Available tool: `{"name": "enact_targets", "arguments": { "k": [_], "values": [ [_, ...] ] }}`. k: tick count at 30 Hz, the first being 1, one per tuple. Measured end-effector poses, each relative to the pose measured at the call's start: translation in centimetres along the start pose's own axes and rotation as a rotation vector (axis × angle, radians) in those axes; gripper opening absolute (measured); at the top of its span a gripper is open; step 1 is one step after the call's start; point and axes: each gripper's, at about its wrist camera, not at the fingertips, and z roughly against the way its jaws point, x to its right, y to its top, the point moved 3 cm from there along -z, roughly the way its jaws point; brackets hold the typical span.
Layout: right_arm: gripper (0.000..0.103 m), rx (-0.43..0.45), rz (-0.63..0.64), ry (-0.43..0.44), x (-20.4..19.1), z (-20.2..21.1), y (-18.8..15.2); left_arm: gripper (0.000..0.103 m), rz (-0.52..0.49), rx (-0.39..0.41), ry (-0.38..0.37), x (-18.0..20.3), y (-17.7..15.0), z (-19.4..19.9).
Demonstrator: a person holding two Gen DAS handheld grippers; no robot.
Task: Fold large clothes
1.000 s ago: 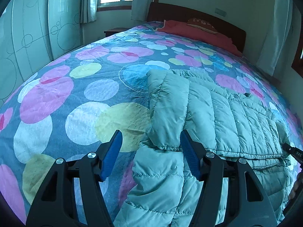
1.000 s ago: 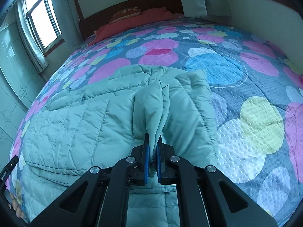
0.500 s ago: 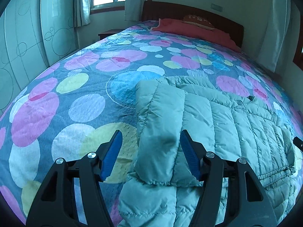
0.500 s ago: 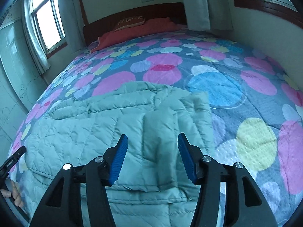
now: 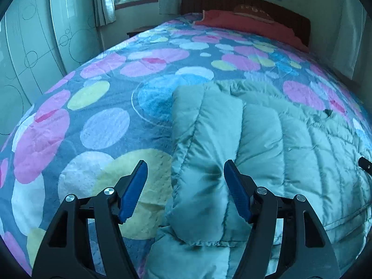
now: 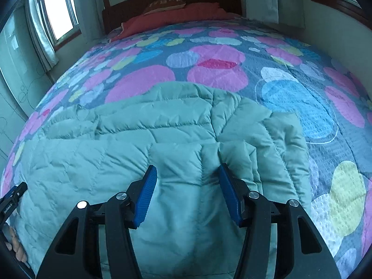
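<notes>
A pale mint-green quilted puffer jacket lies on a grey-blue bedspread dotted pink, yellow, blue and white; far off, a coral-red pillow.

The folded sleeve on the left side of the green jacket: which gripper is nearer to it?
Left. The left gripper hovers at the folded sleeve, jaws open over its edge. The right gripper is over the other side of the jacket, jaws open.

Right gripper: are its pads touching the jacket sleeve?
Apart. The right wrist view shows the right gripper with jaws spread wide, having just opened, and the sleeve lying flat between them, clear of both blue pads.
</notes>
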Motion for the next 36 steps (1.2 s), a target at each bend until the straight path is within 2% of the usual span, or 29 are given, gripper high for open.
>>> {"name": "enact_targets", "arguments": {
  "k": [3, 6, 9, 10, 11, 16, 18, 20, 23, 25, 29, 36],
  "values": [
    [0.055, 0.023, 0.029, 0.04, -2.2, 0.6, 0.8, 0.068, 0.004, 0.031, -0.053, 1.3, 1.0, 0.8],
    [0.055, -0.001, 0.05, 0.076, -4.5, -0.7, 1.1, 0.068, -0.017, -0.01, -0.09, 3.3, 1.3, -0.8],
    [0.055, -0.061, 0.066, 0.07, -5.8, -3.1, 0.6, 0.069, -0.078, -0.082, -0.046, 4.9, 0.5, -3.6],
    [0.056, -0.094, 0.063, 0.07, -5.8, -4.2, 0.2, 0.07, -0.094, -0.085, -0.033, 5.2, 0.3, -4.0],
    [0.057, -0.08, 0.065, 0.071, -5.9, -4.4, 0.0, 0.07, -0.1, -0.078, -0.027, 5.3, 0.2, -4.0],
    [0.057, -0.041, 0.053, 0.067, -5.0, -1.6, -0.1, 0.069, -0.047, -0.083, -0.058, 4.1, 0.2, -2.0],
    [0.057, -0.012, 0.057, 0.047, -4.2, 0.2, -0.8, 0.069, -0.01, -0.061, -0.074, 3.4, -0.3, -0.4],
    [0.057, 0.004, 0.051, 0.02, -3.1, 1.9, -2.2, 0.069, -0.017, -0.038, -0.063, 3.1, -1.1, 0.4],
    [0.057, -0.017, 0.044, -0.025, -1.8, 2.0, -3.9, 0.069, -0.044, -0.064, -0.046, 3.1, -2.2, -0.4],
    [0.057, -0.057, 0.037, -0.017, -1.2, 0.7, -4.8, 0.07, -0.052, -0.078, -0.047, 3.3, -2.7, -1.2],
    [0.057, -0.07, 0.04, -0.016, -1.1, -0.2, -4.7, 0.07, -0.068, -0.089, -0.029, 3.5, -2.7, -1.4],
    [0.058, -0.048, -0.033, 0.003, 0.1, 3.0, -5.2, 0.069, -0.031, -0.093, -0.036, 2.6, -3.2, 1.6]
  ]
}}
